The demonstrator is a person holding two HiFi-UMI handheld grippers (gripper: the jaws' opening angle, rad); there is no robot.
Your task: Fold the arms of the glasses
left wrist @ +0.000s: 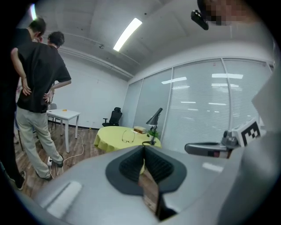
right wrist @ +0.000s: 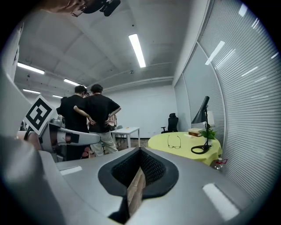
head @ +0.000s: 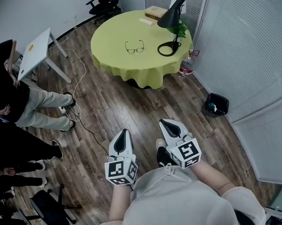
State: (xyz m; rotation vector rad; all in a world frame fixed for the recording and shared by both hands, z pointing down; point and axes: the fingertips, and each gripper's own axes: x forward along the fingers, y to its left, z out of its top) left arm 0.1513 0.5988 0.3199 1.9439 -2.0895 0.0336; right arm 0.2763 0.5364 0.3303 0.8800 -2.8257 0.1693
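glasses [head: 135, 47], arms unfolded and pointing away from the wearer of the camera, lying near the middle of a round table [head: 110, 38] draped in a yellow-green cloth. black desk lamp [head: 171, 15] and stacked books [head: 155, 12] on the table's far right part. left hand-held gripper [head: 124, 132] and right hand-held gripper [head: 165, 122], both clenched on nothing, over the wooden floor [head: 131, 103], well apart from the table. bystanders [head: 10, 99] at left.
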